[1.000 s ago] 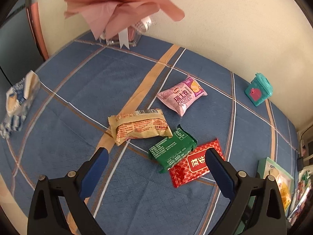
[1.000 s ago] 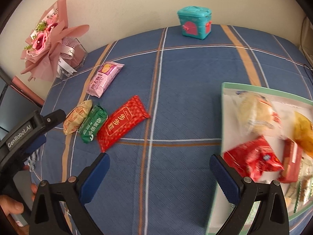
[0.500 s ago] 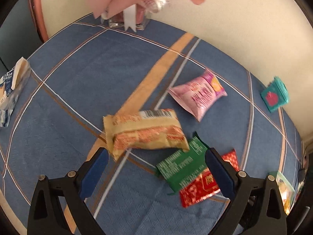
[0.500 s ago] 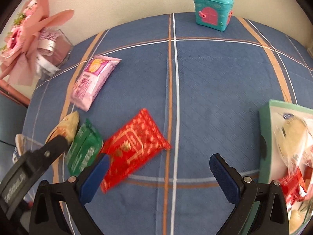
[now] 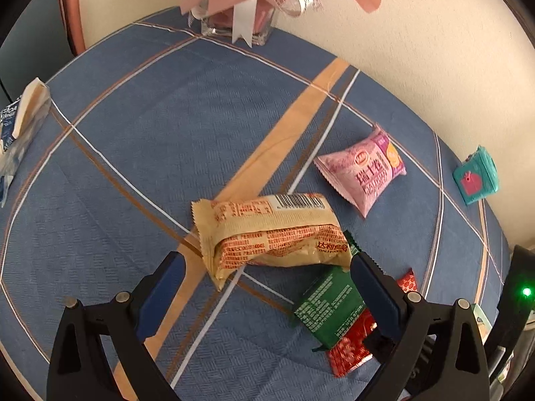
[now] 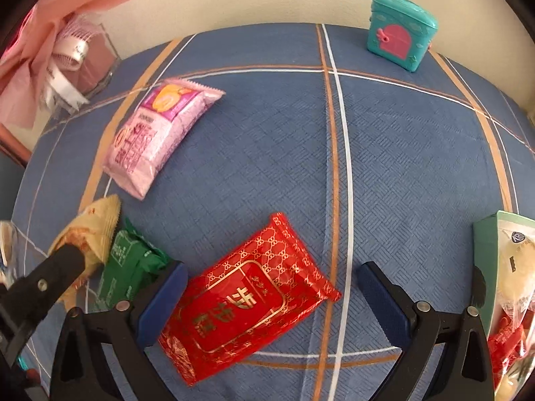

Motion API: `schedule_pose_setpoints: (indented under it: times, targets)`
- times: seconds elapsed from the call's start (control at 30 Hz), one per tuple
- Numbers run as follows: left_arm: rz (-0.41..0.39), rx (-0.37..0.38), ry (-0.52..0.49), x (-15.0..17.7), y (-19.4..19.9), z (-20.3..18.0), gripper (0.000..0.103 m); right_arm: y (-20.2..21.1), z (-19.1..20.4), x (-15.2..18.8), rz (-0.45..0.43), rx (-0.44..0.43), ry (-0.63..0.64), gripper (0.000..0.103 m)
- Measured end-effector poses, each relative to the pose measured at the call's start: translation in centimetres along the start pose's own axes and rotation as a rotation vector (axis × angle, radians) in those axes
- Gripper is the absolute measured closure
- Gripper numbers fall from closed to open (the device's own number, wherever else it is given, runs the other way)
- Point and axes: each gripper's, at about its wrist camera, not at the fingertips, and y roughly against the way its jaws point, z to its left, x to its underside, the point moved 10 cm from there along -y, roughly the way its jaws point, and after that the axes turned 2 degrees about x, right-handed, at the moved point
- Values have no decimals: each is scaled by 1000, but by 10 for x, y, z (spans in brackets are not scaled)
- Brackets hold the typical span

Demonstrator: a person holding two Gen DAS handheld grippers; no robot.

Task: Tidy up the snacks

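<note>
Several snack packs lie on the blue plaid tablecloth. A tan pack with red print [image 5: 271, 237] sits just ahead of my open left gripper [image 5: 267, 277], partly between its fingers. A green pack [image 5: 326, 307] and a red pack [image 5: 351, 347] lie by the left gripper's right finger. A pink pack [image 5: 362, 170] lies farther back. My open right gripper [image 6: 267, 290] straddles the red pack [image 6: 247, 300]. In that view the green pack [image 6: 128, 267], the tan pack [image 6: 88, 230] and the pink pack [image 6: 160, 133] lie to the left. The left gripper's body shows at the lower left.
A green-rimmed tray [image 6: 485, 254] with several wrapped snacks stands at the right edge. A teal toy box [image 6: 401, 30] sits by the back wall. A pink bouquet in a glass vase [image 5: 237, 16] stands at the back left. A blue-white packet [image 5: 20, 133] lies at the far left.
Both grippers have moved forward and lower toward the packs: the left now reaches the tan pack, the right has swung left from the tray to over the red pack.
</note>
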Motion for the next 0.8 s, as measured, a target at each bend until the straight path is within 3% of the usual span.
schedule_pose_setpoints:
  times: [0.6,0.73,0.8]
  targets:
    - [59,-14,-161,21,-19,-43,4,15,-52,44,34,42,87,3]
    - [69,-11,-201,27,-20,-53,6,19,-55,48,14,37,93,11]
    - [81,4,-201,30,-22,-56,14,22,-59,48,5,35,88,18]
